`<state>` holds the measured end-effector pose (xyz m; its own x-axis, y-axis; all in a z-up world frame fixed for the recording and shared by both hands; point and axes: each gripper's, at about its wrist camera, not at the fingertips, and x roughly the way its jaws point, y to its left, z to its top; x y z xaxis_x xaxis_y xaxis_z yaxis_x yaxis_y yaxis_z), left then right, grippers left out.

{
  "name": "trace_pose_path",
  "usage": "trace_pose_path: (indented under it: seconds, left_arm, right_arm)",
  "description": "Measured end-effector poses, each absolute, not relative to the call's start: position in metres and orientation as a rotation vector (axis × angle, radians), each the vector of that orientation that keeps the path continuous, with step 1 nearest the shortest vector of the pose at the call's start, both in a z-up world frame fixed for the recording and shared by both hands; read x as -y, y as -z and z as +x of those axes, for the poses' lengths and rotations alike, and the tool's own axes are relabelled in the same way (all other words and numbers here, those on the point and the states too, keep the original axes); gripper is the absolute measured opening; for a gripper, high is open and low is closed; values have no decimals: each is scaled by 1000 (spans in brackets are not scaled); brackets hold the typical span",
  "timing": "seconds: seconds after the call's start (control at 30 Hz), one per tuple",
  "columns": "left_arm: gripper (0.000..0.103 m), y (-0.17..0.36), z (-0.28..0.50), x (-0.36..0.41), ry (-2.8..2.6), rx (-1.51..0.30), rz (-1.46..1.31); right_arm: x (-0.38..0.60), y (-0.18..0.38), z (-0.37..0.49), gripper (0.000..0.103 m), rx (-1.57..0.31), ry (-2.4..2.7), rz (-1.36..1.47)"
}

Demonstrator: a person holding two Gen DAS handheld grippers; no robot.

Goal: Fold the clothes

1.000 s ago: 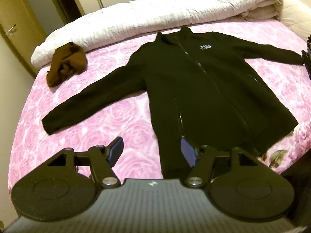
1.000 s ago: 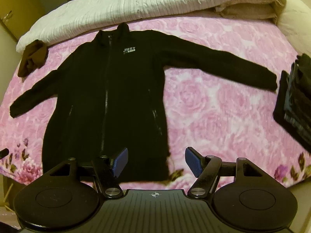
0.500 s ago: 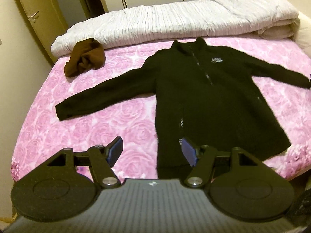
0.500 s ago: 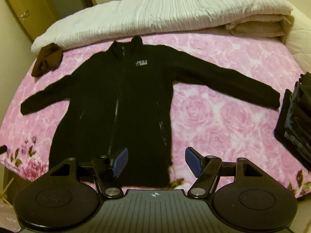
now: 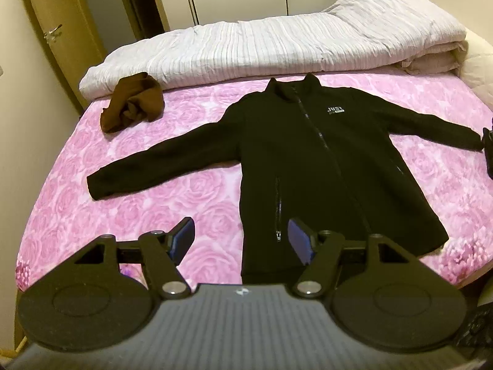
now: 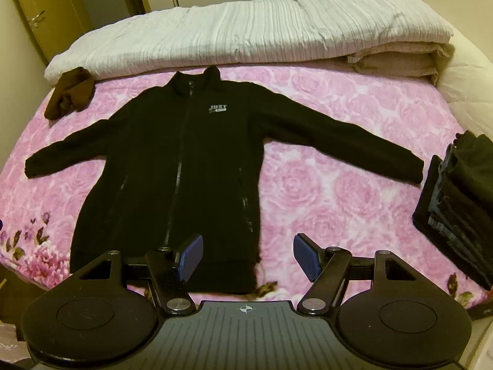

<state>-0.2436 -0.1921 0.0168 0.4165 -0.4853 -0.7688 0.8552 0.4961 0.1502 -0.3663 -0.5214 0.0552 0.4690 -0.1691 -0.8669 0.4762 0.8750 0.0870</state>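
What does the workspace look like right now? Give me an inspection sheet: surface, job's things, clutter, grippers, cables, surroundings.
Surface: bed with pink rose-print cover, flat where bare.
Job's things: black zip jacket spread face up, zipped, both sleeves out to the sides, collar toward the rolled duvet.
Clutter: crumpled brown garment near the far left corner; stack of folded dark clothes at the right edge.
Grippers: left gripper and right gripper both above the hem, jaws open, holding nothing.
Cables: nothing seen.
Surroundings: rolled white duvet along the far side; wooden door at left; wardrobe doors behind.
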Motion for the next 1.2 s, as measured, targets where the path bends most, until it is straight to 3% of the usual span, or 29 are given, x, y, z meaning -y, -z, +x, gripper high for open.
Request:
trace_pose_path:
  seconds: [0.83, 1.2]
  left_arm:
    - [64, -4, -185, 171, 822, -762, 549]
    - [66, -11, -157, 133, 595, -798, 511]
  right_arm:
    - [465, -39, -323, 69, -1045, 364, 322]
    - [481, -25, -258, 69, -973, 208, 264]
